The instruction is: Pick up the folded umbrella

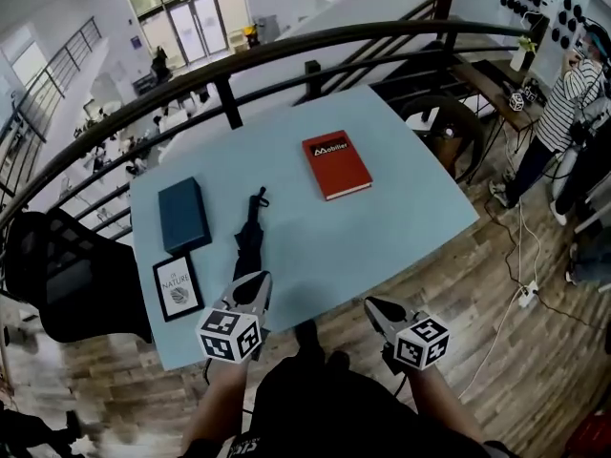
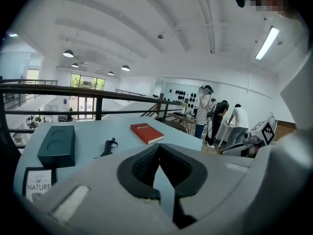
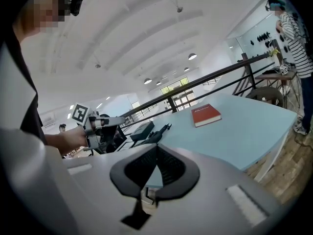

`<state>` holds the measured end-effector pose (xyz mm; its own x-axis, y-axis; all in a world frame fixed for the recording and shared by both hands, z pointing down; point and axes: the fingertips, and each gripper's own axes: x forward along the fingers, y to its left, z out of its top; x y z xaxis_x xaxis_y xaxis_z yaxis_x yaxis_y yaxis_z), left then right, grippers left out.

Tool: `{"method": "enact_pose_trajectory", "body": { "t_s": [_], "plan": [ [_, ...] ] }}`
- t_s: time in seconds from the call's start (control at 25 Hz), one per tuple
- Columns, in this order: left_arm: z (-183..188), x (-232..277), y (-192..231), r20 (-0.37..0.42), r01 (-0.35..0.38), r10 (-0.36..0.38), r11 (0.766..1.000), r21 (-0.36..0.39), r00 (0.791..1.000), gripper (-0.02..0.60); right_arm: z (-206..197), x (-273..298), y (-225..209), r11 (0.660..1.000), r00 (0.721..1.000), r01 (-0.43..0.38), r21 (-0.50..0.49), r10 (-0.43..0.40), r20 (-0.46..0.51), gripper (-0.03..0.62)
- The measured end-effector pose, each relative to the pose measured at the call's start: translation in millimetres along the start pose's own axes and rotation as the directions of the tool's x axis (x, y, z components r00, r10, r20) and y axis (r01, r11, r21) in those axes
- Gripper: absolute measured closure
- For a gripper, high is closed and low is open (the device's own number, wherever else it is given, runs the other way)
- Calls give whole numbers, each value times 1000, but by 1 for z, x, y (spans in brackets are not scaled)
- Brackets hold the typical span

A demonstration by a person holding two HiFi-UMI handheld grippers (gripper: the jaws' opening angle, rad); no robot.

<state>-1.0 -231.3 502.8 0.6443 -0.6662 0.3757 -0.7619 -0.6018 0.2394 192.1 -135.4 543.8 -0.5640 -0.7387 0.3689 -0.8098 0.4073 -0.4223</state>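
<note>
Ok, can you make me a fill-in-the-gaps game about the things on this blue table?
1. The black folded umbrella lies between the dark teal rectangular box and the ____ hardcover book.
2. The black-framed white card reads OF ____.
3. The left gripper and the right gripper both hold ____, jaws shut.
Missing words: red; NATURE; nothing.

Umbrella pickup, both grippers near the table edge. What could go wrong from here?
1. The left gripper sits at the near end of the umbrella with jaws together; unless it opens first, it may shove the umbrella away.
2. The picture frame and blue box lie close beside the umbrella; a wide approach could knock them.
</note>
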Motion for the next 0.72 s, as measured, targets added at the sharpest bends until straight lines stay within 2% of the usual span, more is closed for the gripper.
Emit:
{"method": "enact_pose_trajectory", "body": {
  "t_s": [0.16, 0.2, 0.24, 0.32, 0.44, 0.56, 0.72],
  "plan": [
    [8, 22, 38, -16, -1, 1, 1000, -11, 1000, 574, 30, 43, -4, 1000, 1000, -22, -9, 22, -7, 594],
    [9, 27, 47, -28, 11, -12, 1000, -20, 1000, 557, 38, 55, -3, 999, 999, -30, -19, 30, -12, 594],
    [8, 33, 56, -42, 25, -26, 999, -29, 999, 498, 46, 68, -2, 999, 999, -38, -30, 37, -18, 594],
    [7, 43, 76, -64, 34, -37, 999, -40, 997, 486, 61, 92, 0, 998, 998, -50, -50, 48, -31, 593],
    [4, 59, 114, -91, 11, -14, 999, -40, 996, 457, 80, 126, 1, 995, 997, -56, -79, 52, -48, 592],
    [-10, 72, 143, -153, -12, 4, 999, -51, 988, 394, 86, 145, 4, 995, 996, -57, -87, 51, -67, 594],
    [-34, 87, 166, -237, -42, 31, 998, -41, 971, 353, 77, 164, -3, 998, 993, -52, -47, 47, -110, 594]
  ]
}}
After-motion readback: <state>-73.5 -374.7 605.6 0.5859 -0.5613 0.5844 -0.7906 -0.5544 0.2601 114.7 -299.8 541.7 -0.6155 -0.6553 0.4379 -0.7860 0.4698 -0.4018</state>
